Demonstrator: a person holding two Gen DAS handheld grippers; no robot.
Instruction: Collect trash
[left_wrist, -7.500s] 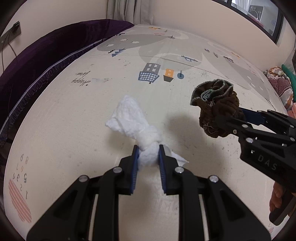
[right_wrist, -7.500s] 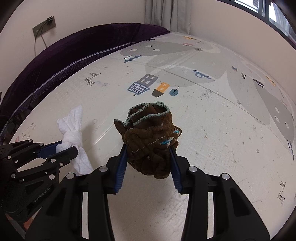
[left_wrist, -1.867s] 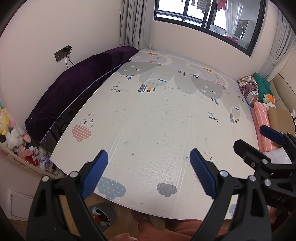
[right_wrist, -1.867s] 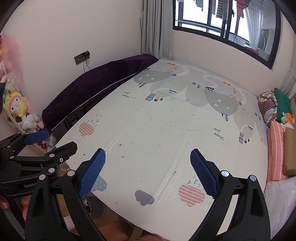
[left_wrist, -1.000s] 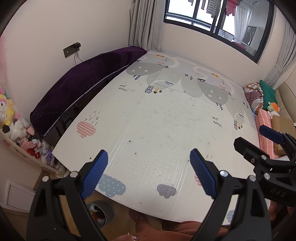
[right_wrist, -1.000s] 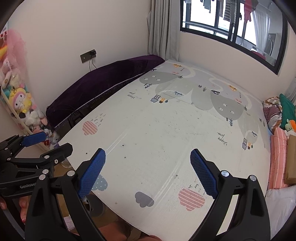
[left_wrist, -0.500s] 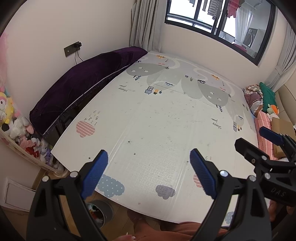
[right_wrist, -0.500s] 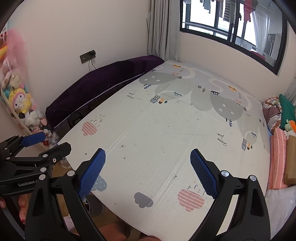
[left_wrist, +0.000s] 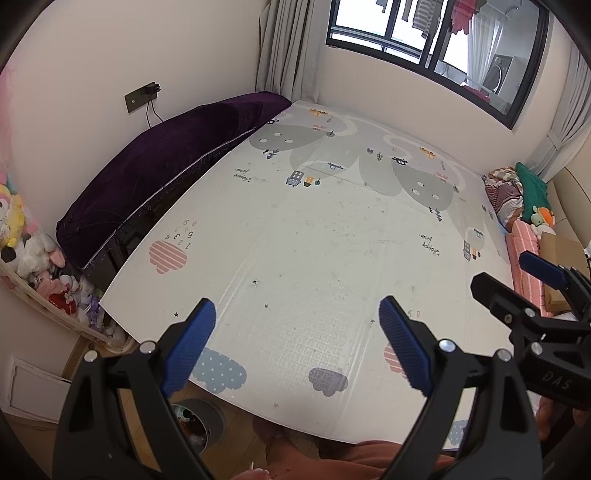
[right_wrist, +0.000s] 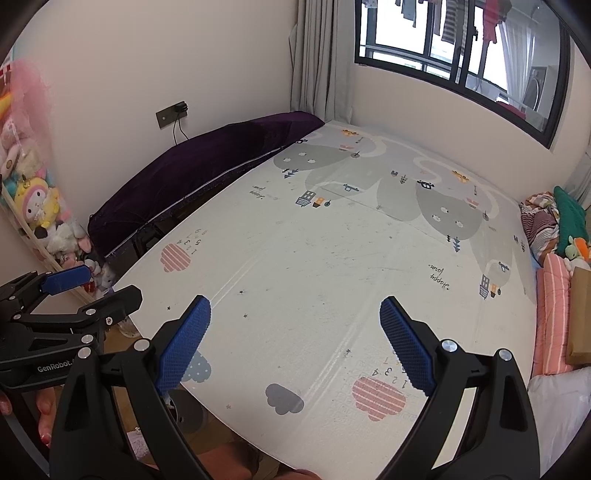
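Both grippers hang high over a cream play mat (left_wrist: 314, 240) with nothing between their fingers. My left gripper (left_wrist: 295, 314) stands wide open; it also shows at the left edge of the right wrist view, left gripper (right_wrist: 107, 284). My right gripper (right_wrist: 294, 306) is wide open too, and appears at the right edge of the left wrist view, right gripper (left_wrist: 509, 277). A round grey bin (left_wrist: 199, 421) stands on the wood floor just off the mat's near edge, with small scraps inside. In the right wrist view the bin (right_wrist: 192, 410) is mostly hidden behind a finger. No loose trash shows on the mat.
A purple cushion (left_wrist: 166, 166) runs along the left wall. Plush toys (left_wrist: 33, 266) fill a rack at far left. Folded bedding and clothes (left_wrist: 517, 192) and a cardboard box (left_wrist: 561, 251) line the right side. A person's orange-clad leg (left_wrist: 351, 458) is at the bottom edge.
Earlier the left gripper held a white tissue wad and the right a brown knitted item, low over the mat. Now both are open, empty and raised. Over the last second the view barely shifts.
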